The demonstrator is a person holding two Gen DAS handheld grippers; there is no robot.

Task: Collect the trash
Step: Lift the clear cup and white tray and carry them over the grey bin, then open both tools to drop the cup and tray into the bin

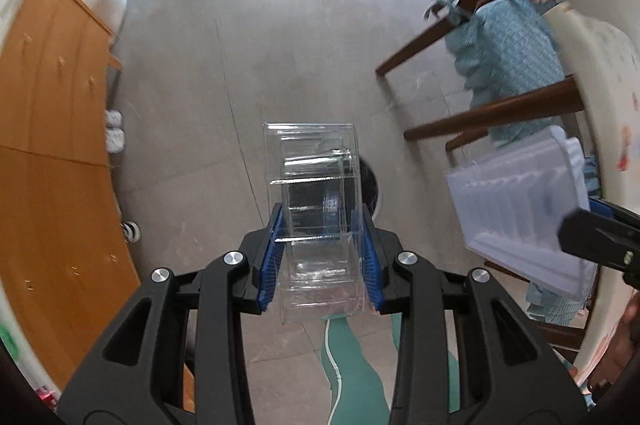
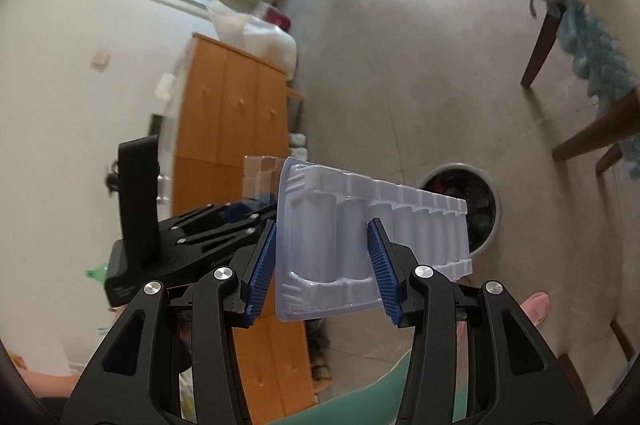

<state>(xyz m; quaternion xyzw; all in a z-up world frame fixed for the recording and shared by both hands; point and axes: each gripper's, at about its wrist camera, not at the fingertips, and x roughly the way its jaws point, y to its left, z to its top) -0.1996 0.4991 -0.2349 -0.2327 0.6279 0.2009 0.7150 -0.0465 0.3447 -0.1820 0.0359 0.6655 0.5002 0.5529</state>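
A pale tiled floor (image 1: pixel 192 73) fills my view, with an orange wooden cabinet (image 1: pixel 48 129) along nine o'clock and a dark wooden chair (image 1: pixel 480 37) draped in blue quilted fabric at two o'clock. The round trash bin (image 2: pixel 468 209), dark inside, stands on the floor; in the left wrist view it sits dead centre, partly hidden behind my load. My left gripper (image 1: pixel 320 257) is clamped on a clear plastic container (image 1: pixel 314 201), whose long axis runs straight ahead toward twelve o'clock, its far end directly over the bin's rim. My right gripper (image 2: pixel 322 265) pinches a ridged white plastic tray (image 2: pixel 372 233), whose long axis runs toward three o'clock, with the bin beyond it at about two o'clock. I judge the left gripper nearer the bin, so its container should drop first.
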